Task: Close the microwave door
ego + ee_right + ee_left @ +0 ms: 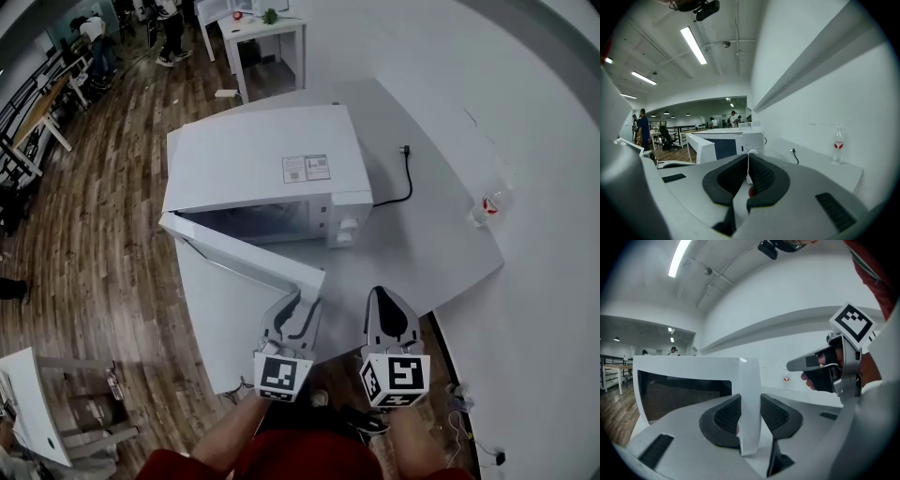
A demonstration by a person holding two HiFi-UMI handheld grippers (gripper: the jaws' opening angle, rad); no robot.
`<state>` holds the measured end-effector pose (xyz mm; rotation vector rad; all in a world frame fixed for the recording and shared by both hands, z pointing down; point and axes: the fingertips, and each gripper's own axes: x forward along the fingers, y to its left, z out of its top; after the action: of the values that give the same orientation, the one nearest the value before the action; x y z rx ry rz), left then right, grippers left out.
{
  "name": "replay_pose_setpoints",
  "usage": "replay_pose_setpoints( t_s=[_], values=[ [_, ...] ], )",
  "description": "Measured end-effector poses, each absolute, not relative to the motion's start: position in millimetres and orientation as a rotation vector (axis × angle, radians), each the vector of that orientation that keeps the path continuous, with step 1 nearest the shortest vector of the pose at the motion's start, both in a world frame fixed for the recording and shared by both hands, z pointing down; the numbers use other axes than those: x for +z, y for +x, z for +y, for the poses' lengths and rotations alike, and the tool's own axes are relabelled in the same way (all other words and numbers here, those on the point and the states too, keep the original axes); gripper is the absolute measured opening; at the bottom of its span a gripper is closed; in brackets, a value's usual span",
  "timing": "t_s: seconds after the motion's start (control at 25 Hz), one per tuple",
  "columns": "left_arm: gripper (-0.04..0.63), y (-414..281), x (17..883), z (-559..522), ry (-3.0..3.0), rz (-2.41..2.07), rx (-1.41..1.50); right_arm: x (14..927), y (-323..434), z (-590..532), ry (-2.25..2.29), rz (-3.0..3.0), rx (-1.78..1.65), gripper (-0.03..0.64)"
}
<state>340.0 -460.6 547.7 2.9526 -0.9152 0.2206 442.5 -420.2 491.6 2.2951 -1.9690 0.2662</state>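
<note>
A white microwave (262,159) stands on the white table (431,253) with its door (248,251) swung open toward me. My left gripper (302,302) sits at the door's free end. In the left gripper view the door's edge (750,376) fills the gap between the black pads (724,416), which touch it on both sides. The right gripper (382,295) hangs just to the right of it, in front of the microwave's control panel (752,140). Its pads (761,176) meet with nothing between them. The right gripper (799,364) also shows in the left gripper view, held by a hand.
A clear water bottle (489,204) stands at the table's right edge against the wall. The black power cable (405,178) lies on the table to the right of the microwave. Wooden floor (94,234) lies to the left. A small table (267,33) and people stand far back.
</note>
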Motion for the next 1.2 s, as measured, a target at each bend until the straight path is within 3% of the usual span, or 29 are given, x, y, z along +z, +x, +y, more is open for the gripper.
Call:
replay_pose_setpoints(
  t_s=[1.2],
  values=[
    [0.143,408.1,538.6,-545.2,3.026,-0.896,0.065,509.5,486.0,-502.8,2.397,-1.910,0.272,0.029]
  ],
)
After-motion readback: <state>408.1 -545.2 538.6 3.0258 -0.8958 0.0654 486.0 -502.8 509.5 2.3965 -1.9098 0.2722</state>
